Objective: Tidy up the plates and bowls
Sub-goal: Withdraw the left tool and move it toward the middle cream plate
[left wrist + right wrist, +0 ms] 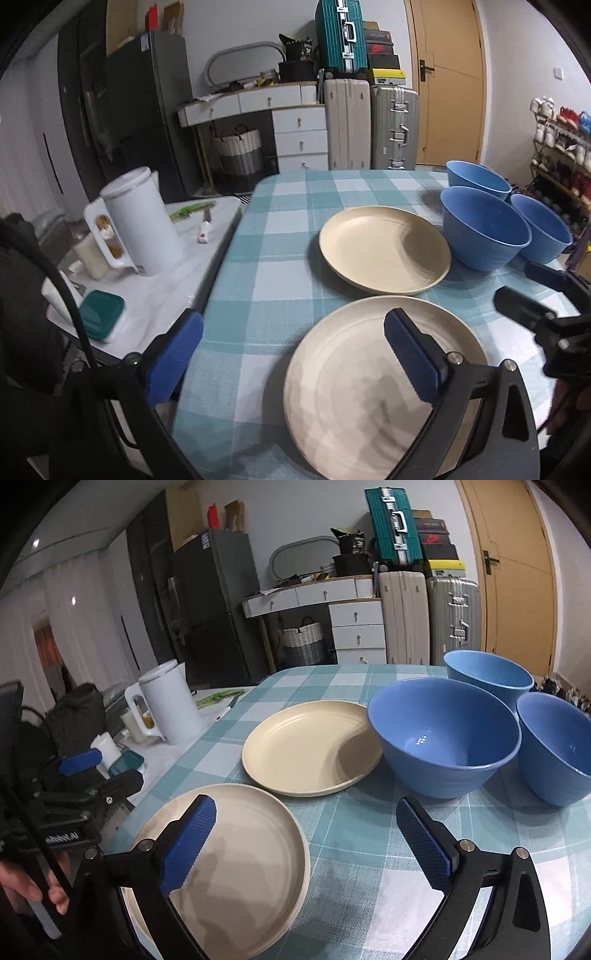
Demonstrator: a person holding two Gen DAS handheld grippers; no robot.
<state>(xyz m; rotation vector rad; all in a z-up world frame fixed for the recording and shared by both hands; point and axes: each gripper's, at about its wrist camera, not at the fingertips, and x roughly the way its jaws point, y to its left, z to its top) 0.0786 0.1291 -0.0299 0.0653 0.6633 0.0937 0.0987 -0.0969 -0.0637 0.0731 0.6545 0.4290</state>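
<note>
The left gripper [293, 354] fills the bottom of its own view with its 2 blue-padded fingers [173, 356] spread wide and nothing between them; the left finger hangs over the edge of the checked tablecloth [258, 280], the right finger over the near plate [354, 398]. The right gripper [308, 843] is released too (jaws wide, holding nothing), its left finger above the same near plate [255, 853] in the lower left of its frame and its right finger above bare cloth [354, 834]. Both grippers point forward along the table, level with each other: the right one shows at the right edge of the left view, the left one at the left edge of the right view, with the person's fingers [55, 897] wrapped around its handle.

Beyond the near plate lies a second cream plate [373, 247], just past it toward the frame's centre; whether their rims touch cannot be told. To the right of that plate stand 3 blue bowls [443, 734], upright and bunched close together.

At the left of both views a white side table [162, 291] adjoins the cloth, carrying a white jug [142, 221] and a teal-lidded box [101, 314]. Farther back stand a dark fridge [140, 110], a white drawer unit [299, 136], suitcases [369, 122] and a wooden door [450, 85].
</note>
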